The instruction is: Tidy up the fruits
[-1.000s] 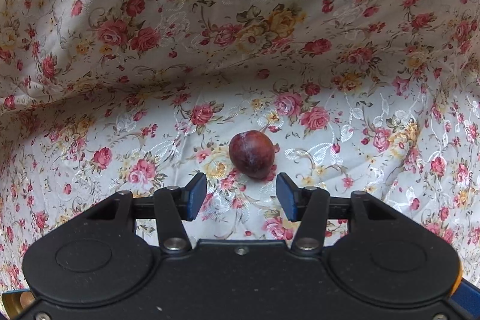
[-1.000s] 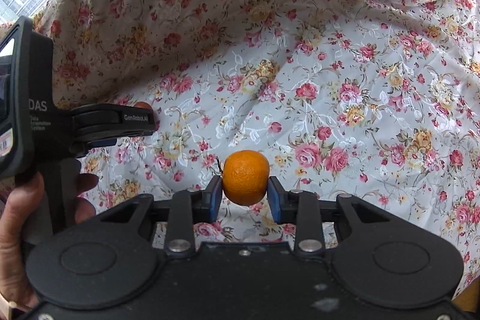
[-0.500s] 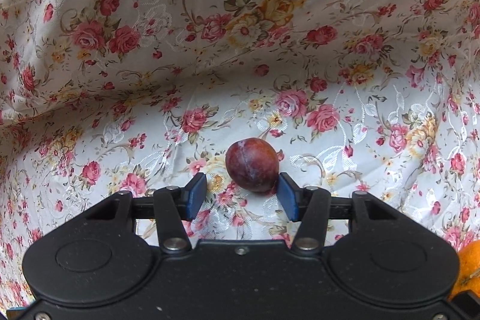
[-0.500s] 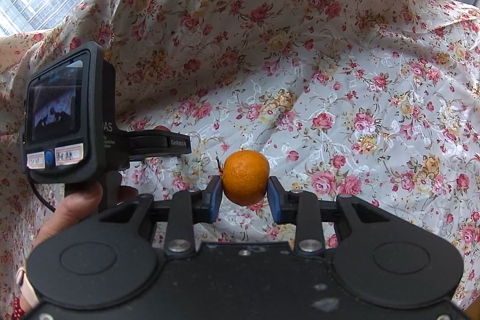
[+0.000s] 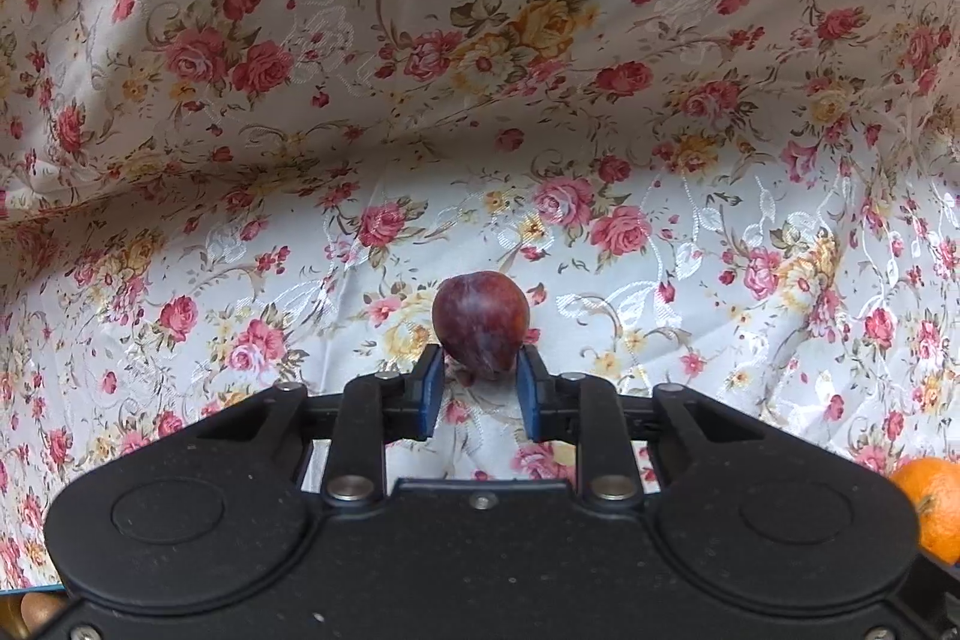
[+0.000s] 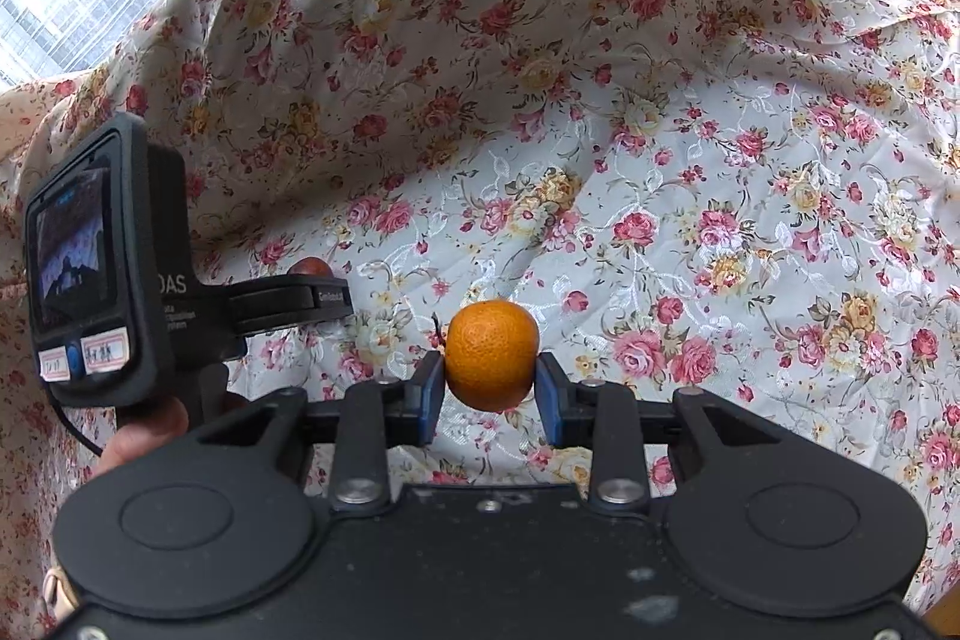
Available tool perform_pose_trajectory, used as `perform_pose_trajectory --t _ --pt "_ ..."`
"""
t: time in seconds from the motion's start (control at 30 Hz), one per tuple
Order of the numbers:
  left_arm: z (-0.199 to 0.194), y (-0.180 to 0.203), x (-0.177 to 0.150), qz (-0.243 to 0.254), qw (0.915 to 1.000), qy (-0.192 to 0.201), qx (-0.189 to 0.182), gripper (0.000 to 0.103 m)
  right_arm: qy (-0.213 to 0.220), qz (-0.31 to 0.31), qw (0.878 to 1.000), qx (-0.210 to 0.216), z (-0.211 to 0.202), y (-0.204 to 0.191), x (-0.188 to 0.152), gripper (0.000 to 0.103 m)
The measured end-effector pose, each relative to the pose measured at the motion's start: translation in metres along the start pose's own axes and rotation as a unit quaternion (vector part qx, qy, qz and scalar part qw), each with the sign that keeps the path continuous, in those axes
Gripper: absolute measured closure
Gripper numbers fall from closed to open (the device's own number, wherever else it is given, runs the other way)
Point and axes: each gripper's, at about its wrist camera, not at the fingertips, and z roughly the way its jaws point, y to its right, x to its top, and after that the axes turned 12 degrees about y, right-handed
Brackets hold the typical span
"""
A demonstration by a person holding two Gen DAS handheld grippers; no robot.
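Left hand-held gripper: blue pads clamped on dark red plum above floral cloth. Right hand-held gripper: level, pinching orange mandarin; left unit's screen alongside.

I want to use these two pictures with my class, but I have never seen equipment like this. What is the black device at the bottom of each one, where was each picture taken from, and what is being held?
No robot is here: a person holds one hand tool in each hand, each ending in two-finger tongs with blue pads. A camera on each tool looks forward along its fingers, so the black body fills the bottom of each picture.

The left tongs have closed on a dark red plum. The right tongs grip a small orange, which also peeks into the left view.

In the right view you see the left tool from the side, with its little screen and the person's left hand beneath it.

Underneath everything lies a flowered cloth.
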Motion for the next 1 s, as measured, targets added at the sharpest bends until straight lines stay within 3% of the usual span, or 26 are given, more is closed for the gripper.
perform_pose_trajectory --t 0.03,0.3,0.4,0.53,0.67,1.0 --pt "-0.004 -0.001 -0.001 0.002 1.0000 0.001 0.002 0.087 0.000 -0.002 1.000 0.000 -0.001 0.000 0.000 0.069" --pt "-0.036 -0.012 -0.010 -0.013 0.9999 0.009 -0.004 0.085 -0.002 0.018 1.000 -0.008 -0.003 0.005 0.000 0.069" --pt "-0.035 -0.016 -0.006 -0.014 0.9998 0.014 -0.002 0.077 0.000 0.023 1.000 0.000 -0.006 0.006 0.000 0.069" --pt "-0.029 -0.017 -0.002 -0.015 0.9995 0.028 -0.002 0.048 0.007 0.025 1.000 0.013 -0.007 0.005 0.001 0.069" --pt "-0.023 -0.011 0.001 0.004 0.9991 0.042 0.004 0.047 0.019 0.025 0.999 0.022 -0.008 0.002 0.001 0.069" --pt "0.011 0.004 0.001 0.028 0.9991 0.028 0.017 0.049 0.044 0.017 0.999 0.019 -0.010 -0.002 0.000 0.069"
